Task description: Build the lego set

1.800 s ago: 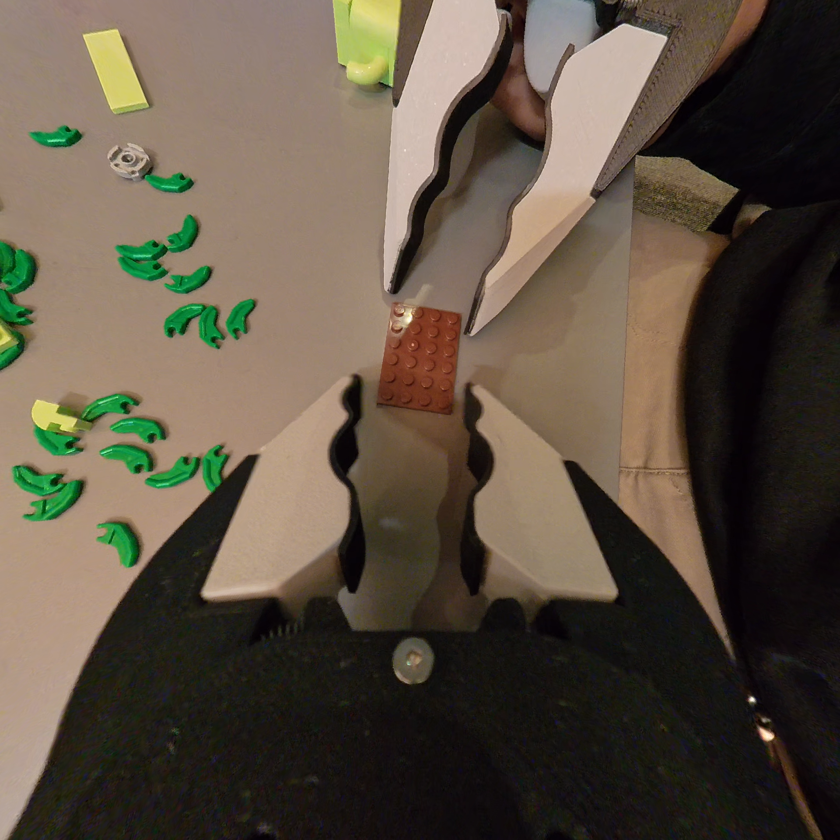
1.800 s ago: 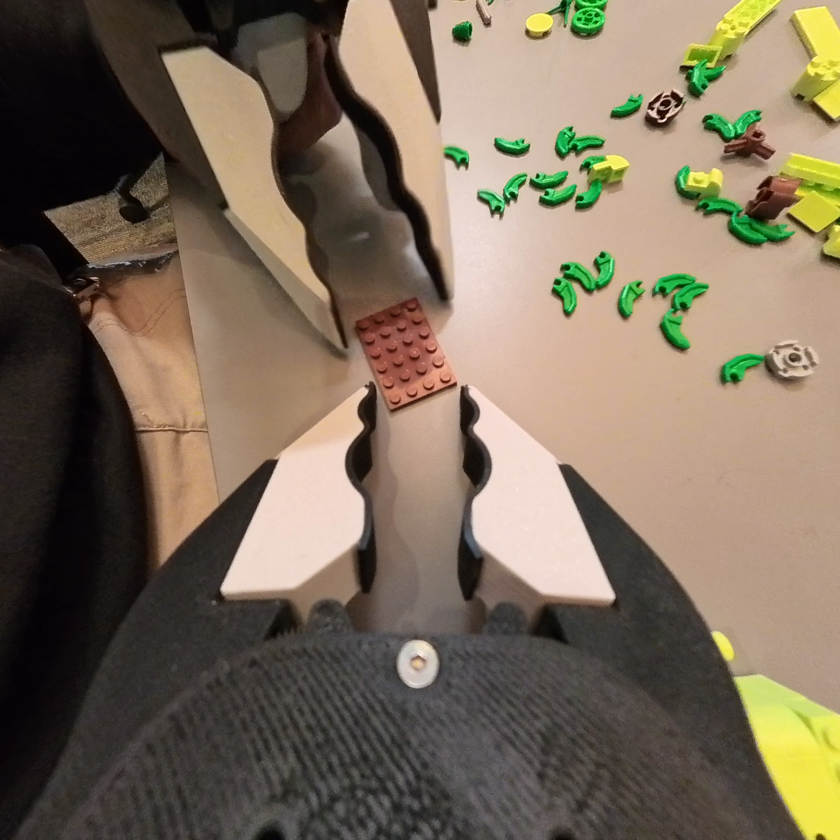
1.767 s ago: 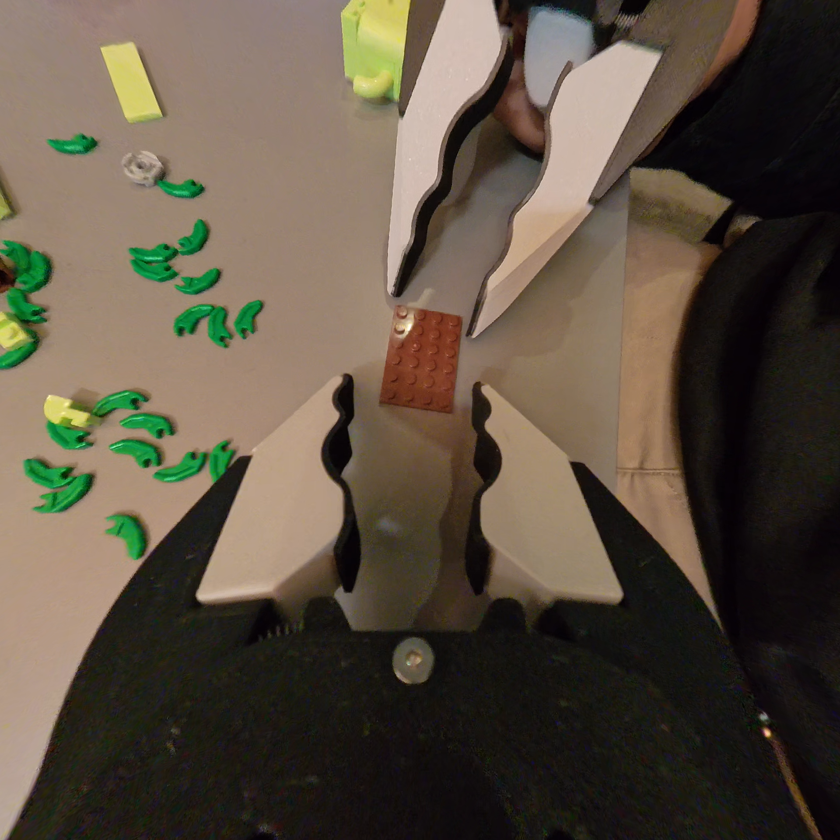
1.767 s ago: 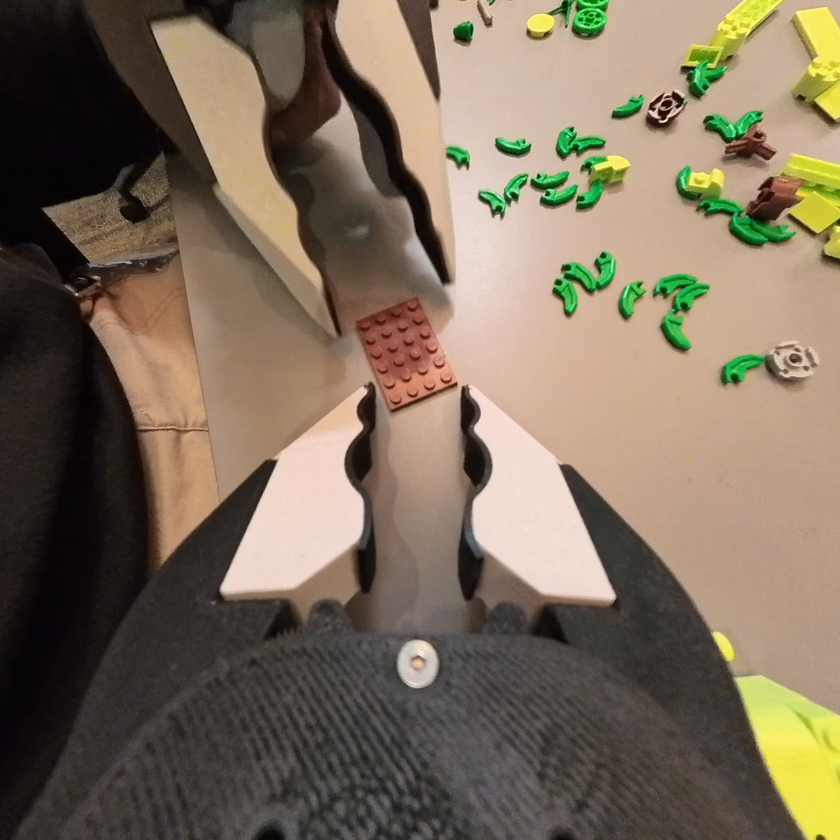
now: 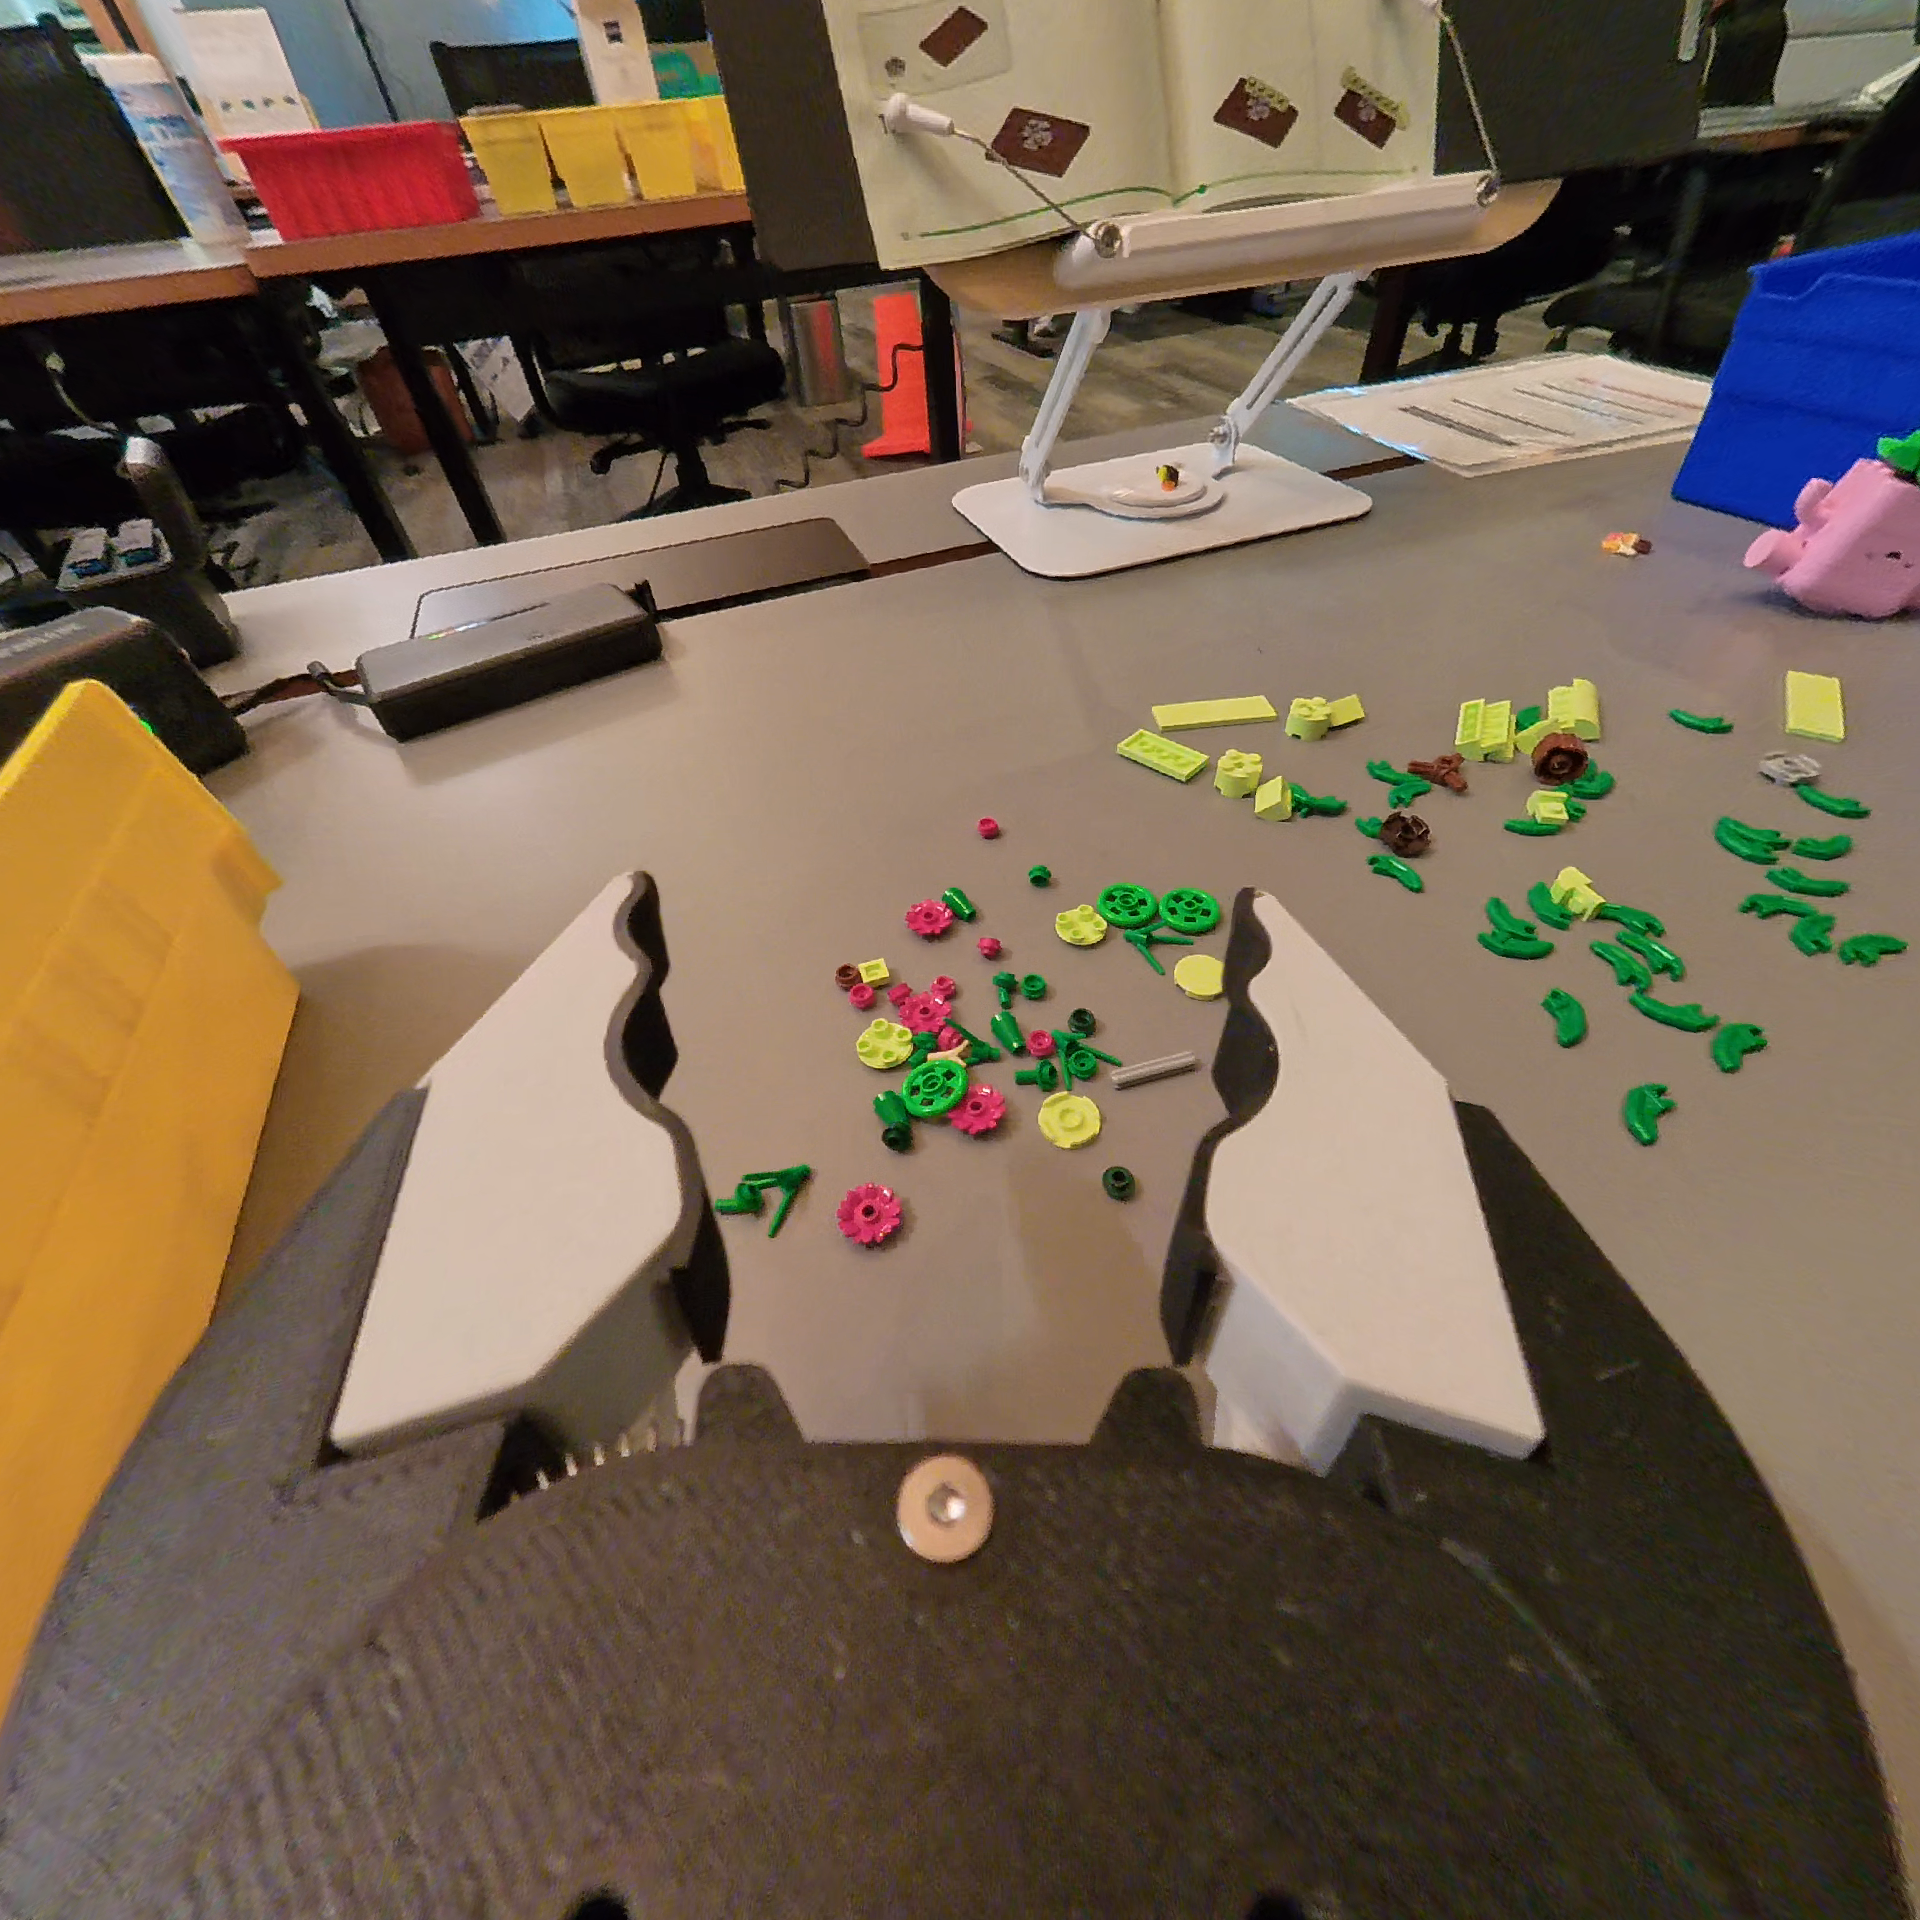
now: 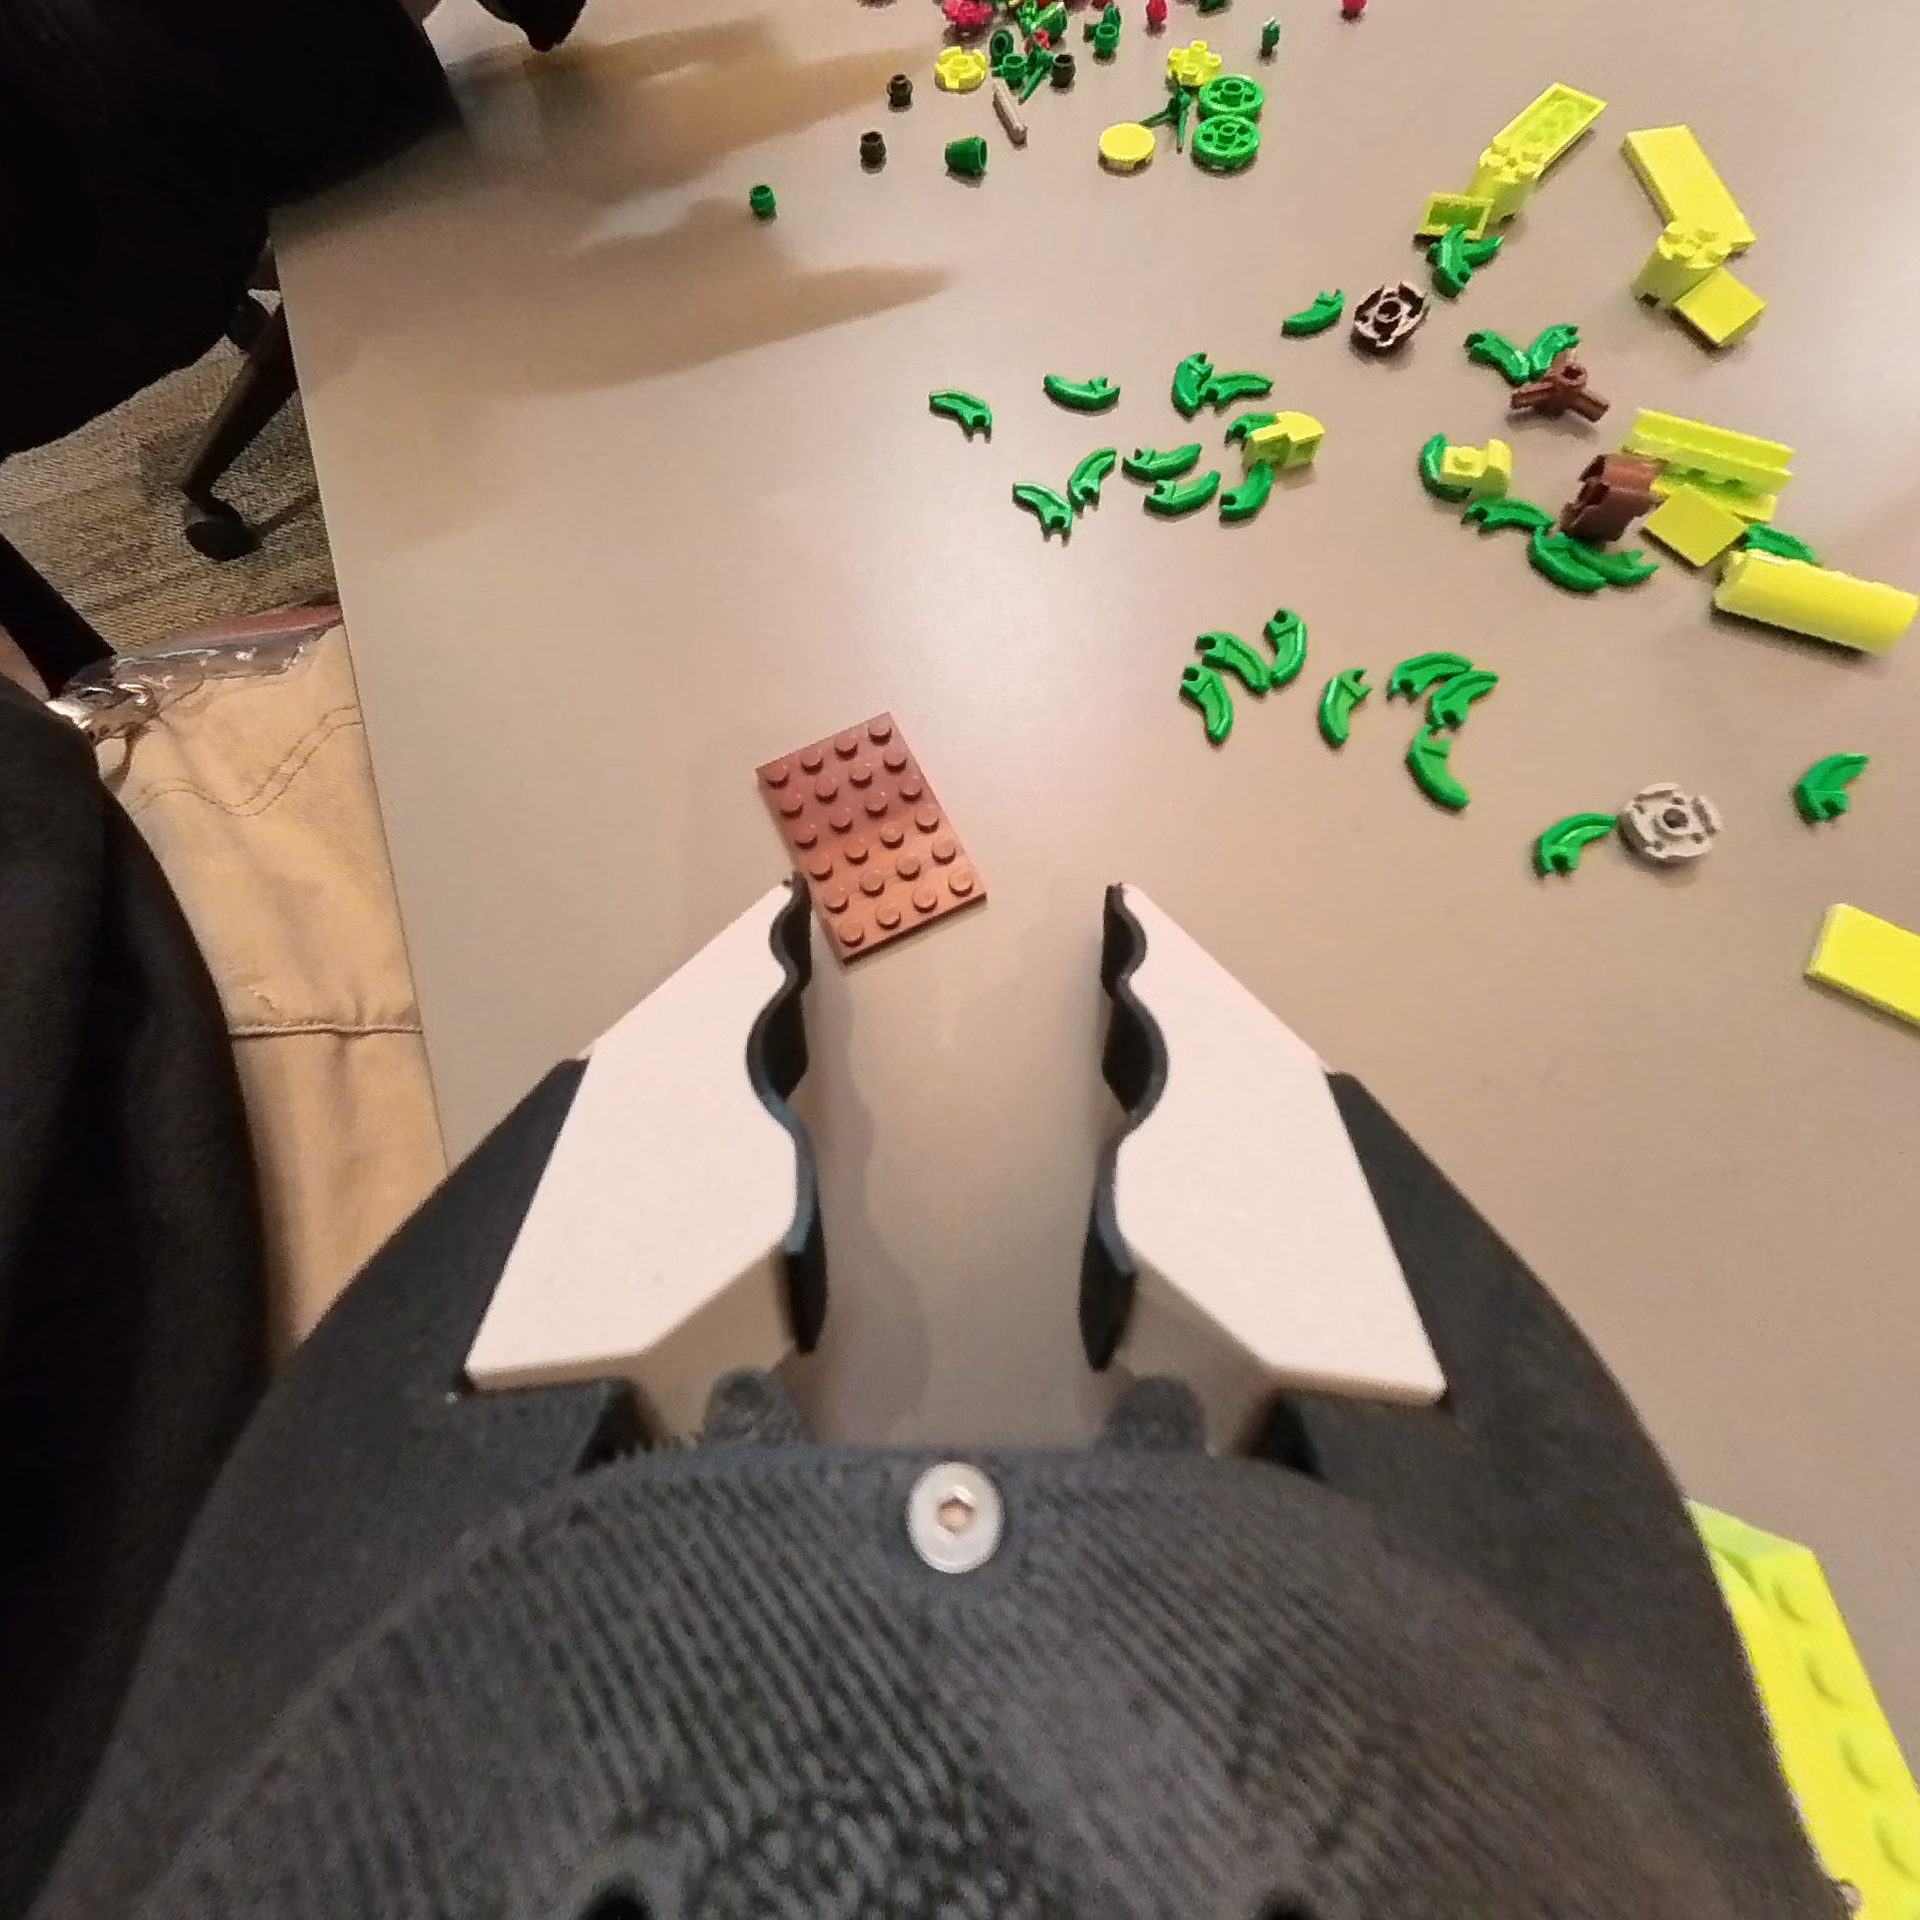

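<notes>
Cut off at the left edge of the left wrist view: yellow bin (image 5: 114, 1039), far side unseen. Cut off at the right edge: pink figure (image 5: 1849, 540) and blue bin (image 5: 1808, 374). Cut off at the lower right corner of the right wrist view: lime plate (image 6: 1829, 1725), extent unknown. Too small to identify: dense cluster of tiny pieces (image 5: 966, 1049) between the fingers (image 5: 540, 1132).

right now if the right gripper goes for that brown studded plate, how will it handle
The brown plate looks thin, rigid and probably light. It lies flat on the smooth table, so it will likely slide when nudged rather than tip or roll. Its low edges give the open right gripper little to pinch, so a grasp may slip.
</notes>
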`<state>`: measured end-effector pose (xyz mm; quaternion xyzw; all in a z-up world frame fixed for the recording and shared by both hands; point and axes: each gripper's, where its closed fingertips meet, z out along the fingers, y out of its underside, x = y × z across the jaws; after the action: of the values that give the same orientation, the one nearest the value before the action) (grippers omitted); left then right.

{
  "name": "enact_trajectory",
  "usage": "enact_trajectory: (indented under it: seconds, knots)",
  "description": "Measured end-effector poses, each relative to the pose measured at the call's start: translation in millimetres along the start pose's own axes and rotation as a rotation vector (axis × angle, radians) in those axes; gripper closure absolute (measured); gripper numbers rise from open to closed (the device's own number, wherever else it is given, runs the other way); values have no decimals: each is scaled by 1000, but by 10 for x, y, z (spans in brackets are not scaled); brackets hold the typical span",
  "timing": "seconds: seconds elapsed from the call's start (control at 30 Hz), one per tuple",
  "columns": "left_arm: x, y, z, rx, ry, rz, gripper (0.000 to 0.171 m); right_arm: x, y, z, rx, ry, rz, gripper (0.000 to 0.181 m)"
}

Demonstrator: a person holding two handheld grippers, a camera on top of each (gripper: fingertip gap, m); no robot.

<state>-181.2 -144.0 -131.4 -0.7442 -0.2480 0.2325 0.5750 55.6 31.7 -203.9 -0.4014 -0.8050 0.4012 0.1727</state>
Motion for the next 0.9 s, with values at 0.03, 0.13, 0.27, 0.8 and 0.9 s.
enact_trajectory:
  seconds: [0.03,0.13,0.27,0.8,0.9]
  knots:
    - [-1,-2,-2,-2,-2,1,64,0,2,3,-2,2,-1,126]
    - [-5,-1,-4,-7,-16,24,58,2,8,7,-7,5,-4,126]
    - [17,20,13,-19,-19,46,53,4,12,10,-9,7,-4,127]
    - [8,53,39,-30,-7,11,49,10,30,26,-26,13,-4,127]
    - [22,62,47,-37,-5,23,51,12,35,29,-29,14,-5,127]
